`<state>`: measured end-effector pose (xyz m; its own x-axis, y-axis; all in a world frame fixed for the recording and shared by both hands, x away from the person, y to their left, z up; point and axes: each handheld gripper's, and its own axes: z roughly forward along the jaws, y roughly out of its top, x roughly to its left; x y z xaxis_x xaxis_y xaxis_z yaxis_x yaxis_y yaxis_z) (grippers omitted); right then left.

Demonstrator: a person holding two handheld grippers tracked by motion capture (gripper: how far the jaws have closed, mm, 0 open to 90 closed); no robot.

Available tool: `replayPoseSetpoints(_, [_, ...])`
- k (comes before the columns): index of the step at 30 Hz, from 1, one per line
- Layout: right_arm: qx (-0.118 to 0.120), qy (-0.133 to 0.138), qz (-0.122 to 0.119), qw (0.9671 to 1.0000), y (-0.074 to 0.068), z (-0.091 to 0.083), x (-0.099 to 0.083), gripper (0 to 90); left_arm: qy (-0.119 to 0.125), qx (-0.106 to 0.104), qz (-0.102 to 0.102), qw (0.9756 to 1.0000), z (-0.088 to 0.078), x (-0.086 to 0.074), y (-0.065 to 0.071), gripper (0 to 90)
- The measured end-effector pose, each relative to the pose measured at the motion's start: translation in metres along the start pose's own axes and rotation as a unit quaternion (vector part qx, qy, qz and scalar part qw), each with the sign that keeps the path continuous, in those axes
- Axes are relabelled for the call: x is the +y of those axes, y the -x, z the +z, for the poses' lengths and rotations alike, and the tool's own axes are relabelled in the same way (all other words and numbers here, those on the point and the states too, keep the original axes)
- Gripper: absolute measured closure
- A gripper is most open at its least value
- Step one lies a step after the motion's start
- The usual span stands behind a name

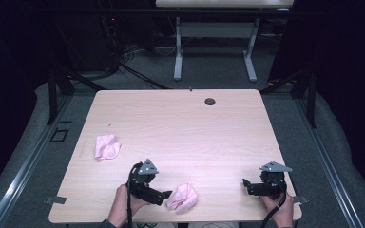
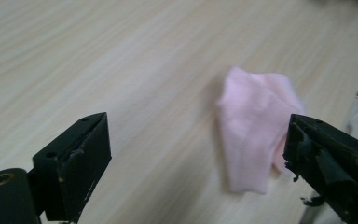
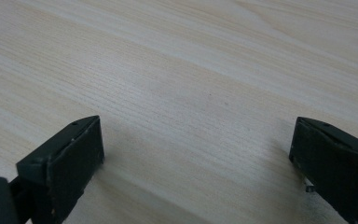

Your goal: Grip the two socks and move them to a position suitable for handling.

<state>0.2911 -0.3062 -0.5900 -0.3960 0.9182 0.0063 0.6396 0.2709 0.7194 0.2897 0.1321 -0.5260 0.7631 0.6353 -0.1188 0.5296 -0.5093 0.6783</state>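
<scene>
The near pink cloth (image 1: 182, 198) lies crumpled by the table's (image 1: 180, 123) front edge, just off your left gripper (image 1: 167, 194), jaws apart and clear of it. Your right gripper (image 1: 245, 183) rests apart, jaws wide, empty. A second cloth (image 1: 107, 147) lies far left.

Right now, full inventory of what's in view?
Pink cloth: 2, pale pink, crumpled; one at the near edge just ahead of the left gripper, one at mid-left.
Table: 1, light wood, with a dark round hole near the far edge.
Second table: 1, white legs, behind.
Left gripper: 1, black, jaws open, nothing between the pads.
Right gripper: 1, black, jaws open over bare wood.
Hands: 2, left, right.
</scene>
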Motion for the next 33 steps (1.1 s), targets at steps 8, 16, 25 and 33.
replayPoseSetpoints(8, [0.000, 0.000, 0.000, 1.0000, 0.000, 0.000, 0.000, 2.1, 0.011, 0.052, -0.057, 0.9970, -0.026, -0.008, -0.054, 0.6])
replayPoseSetpoints(16, [0.000, 0.000, 0.000, 1.0000, 0.000, 0.000, 0.000, 2.2, 0.014, 0.085, -0.102, 0.9910, -0.042, -0.013, -0.099, 0.1])
replayPoseSetpoints(25, [0.000, 0.000, 0.001, 1.0000, 0.000, 0.000, 0.000, 2.4, 0.012, 0.128, -0.132, 0.9828, -0.062, -0.018, -0.145, 0.4])
replayPoseSetpoints(33, [-0.001, 0.000, 0.001, 1.0000, 0.000, 0.000, 0.000, 2.5, -0.014, 0.147, -0.163, 0.9756, -0.066, -0.016, -0.181, 0.6])
